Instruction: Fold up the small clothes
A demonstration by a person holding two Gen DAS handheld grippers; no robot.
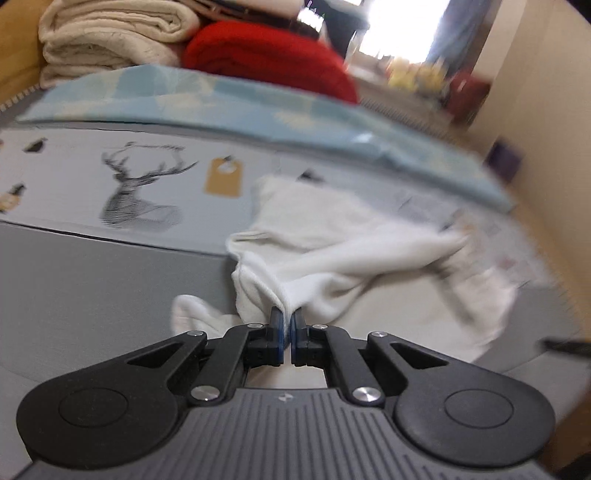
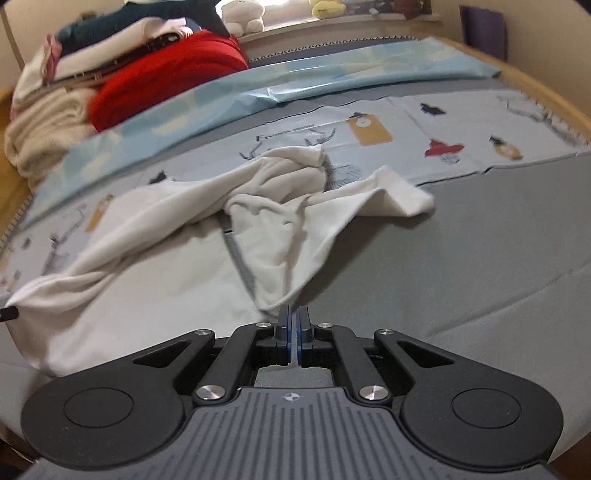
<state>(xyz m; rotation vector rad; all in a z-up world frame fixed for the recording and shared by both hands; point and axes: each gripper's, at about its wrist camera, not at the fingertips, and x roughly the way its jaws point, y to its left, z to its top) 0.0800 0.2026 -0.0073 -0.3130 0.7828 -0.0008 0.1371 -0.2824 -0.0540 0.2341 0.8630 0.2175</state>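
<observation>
Daylight pours from a window (image 1: 391, 26) at the far end, blown out to white glare in the left wrist view. Both views bend strongly at the edges. The left view is smeared on its right side; the white cloth (image 1: 332, 243) blurs there. Soft shadows lie under the cloth folds.

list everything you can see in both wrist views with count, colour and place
white garment: 1, white, crumpled mid-bed, stretched between both grippers
printed sheet: 1, pale blue with deer and tag prints, under the garment
grey cover: 1, grey, near side of bed
light blue sheet: 1, light blue, folded strip behind the printed sheet
red blanket: 1, red, far end
cream blanket: 1, cream, folded beside the red one
plush toys: at least 2, white and yellow, window ledge
left gripper: 1, black, shut on the garment
right gripper: 1, black, shut on the garment edge
</observation>
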